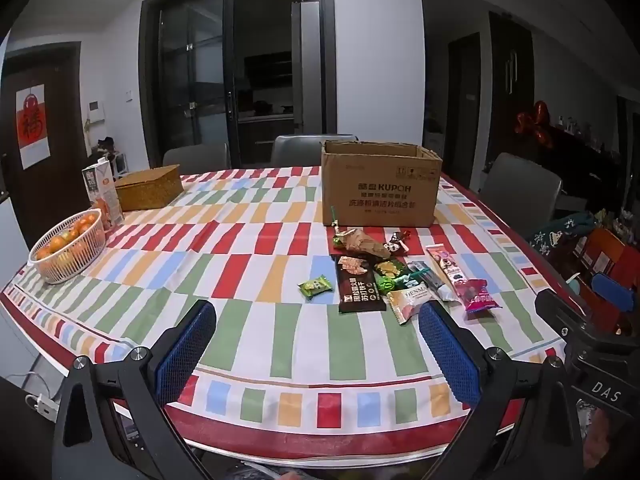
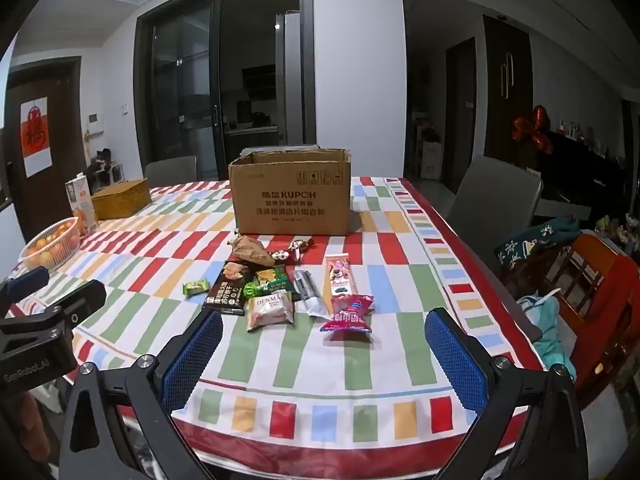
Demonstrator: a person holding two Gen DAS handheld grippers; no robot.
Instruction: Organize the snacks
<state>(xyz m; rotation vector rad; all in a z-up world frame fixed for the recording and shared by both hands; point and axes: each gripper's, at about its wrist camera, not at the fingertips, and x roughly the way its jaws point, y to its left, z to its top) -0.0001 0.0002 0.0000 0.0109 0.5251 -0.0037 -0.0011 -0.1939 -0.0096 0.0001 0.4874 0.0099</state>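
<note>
Far left of both sets of jaws, a white basket of oranges point(image 1: 66, 250), a juice carton point(image 1: 102, 194) and a woven box point(image 1: 149, 187) sit along the table point(image 1: 256, 320) edge, apart from the work. The left gripper point(image 1: 316, 340) hangs at the near edge, jaws wide and empty. Ahead and between the right gripper point(image 2: 324, 344) jaws, also wide and holding nothing, lie the snacks: a small green packet point(image 2: 196, 288), a dark biscuit pack point(image 2: 228, 290), a Denmark pastry point(image 2: 270, 312), a pink bag point(image 2: 348, 314). Beyond them stands the open cardboard box point(image 2: 290, 200), likely their destination
</note>
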